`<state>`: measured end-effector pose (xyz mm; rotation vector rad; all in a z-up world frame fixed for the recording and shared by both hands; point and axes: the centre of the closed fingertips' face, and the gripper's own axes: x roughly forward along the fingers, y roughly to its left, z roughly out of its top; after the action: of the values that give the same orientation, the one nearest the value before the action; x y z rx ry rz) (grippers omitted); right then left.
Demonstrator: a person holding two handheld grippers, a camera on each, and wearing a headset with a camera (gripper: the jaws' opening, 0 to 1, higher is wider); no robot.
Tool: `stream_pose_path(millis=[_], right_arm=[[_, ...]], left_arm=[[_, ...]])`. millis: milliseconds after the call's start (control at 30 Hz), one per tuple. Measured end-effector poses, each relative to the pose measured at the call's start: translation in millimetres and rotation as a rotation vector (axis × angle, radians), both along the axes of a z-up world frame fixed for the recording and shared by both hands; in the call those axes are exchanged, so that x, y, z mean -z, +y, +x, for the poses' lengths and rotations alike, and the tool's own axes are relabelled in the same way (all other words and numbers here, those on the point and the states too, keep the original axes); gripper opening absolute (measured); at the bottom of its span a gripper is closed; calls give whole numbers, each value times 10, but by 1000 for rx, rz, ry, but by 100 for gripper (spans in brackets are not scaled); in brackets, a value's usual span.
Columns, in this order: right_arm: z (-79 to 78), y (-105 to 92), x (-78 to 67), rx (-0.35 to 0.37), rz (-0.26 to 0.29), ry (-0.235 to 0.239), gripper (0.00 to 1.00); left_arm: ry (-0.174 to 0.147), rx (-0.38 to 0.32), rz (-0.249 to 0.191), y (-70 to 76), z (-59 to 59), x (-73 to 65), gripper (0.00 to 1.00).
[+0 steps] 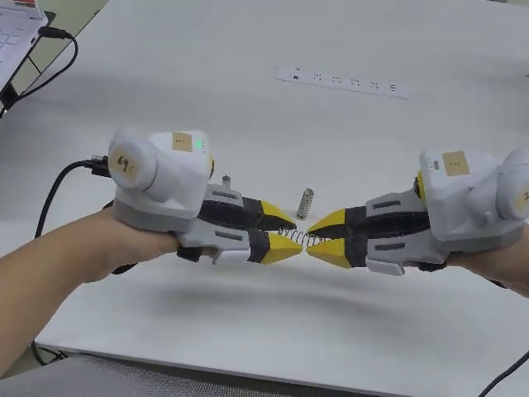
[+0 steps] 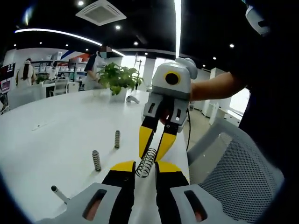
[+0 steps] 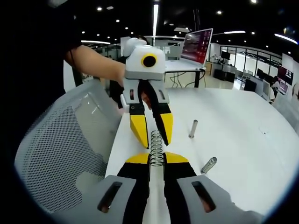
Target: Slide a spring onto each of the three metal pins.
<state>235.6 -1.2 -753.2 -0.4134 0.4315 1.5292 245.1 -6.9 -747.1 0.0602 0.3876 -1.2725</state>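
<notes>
A loose spring (image 1: pixel 301 238) hangs level above the white table (image 1: pixel 248 124), one end in each gripper. My left gripper (image 1: pixel 295 232) comes in from the left, shut on the spring (image 2: pixel 145 162). My right gripper (image 1: pixel 312 241) faces it tip to tip, shut on the other end of the spring (image 3: pixel 156 148). Beyond the tips, a pin with a spring on it (image 1: pixel 305 203) stands upright. A bare metal pin (image 1: pixel 226 180) stands to its left, behind the left gripper. In the left gripper view, two pins wear springs (image 2: pixel 96 160) (image 2: pixel 117 138), and a bare pin (image 2: pixel 58 192) is nearest.
A white power strip (image 1: pixel 341 82) lies at the far side of the table. A laptop (image 1: pixel 16 29) and a black cable (image 1: pixel 66 58) sit at the far left. A mesh office chair (image 3: pixel 60 149) stands by the table's near edge.
</notes>
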Motion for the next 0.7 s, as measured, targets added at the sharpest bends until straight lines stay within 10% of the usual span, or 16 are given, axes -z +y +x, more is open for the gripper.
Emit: stream_pose_path(millis=[700], right_arm=[[-16, 2, -41, -6, 15, 9, 8]], left_arm=[[-41, 11, 4, -4, -50, -26, 4]])
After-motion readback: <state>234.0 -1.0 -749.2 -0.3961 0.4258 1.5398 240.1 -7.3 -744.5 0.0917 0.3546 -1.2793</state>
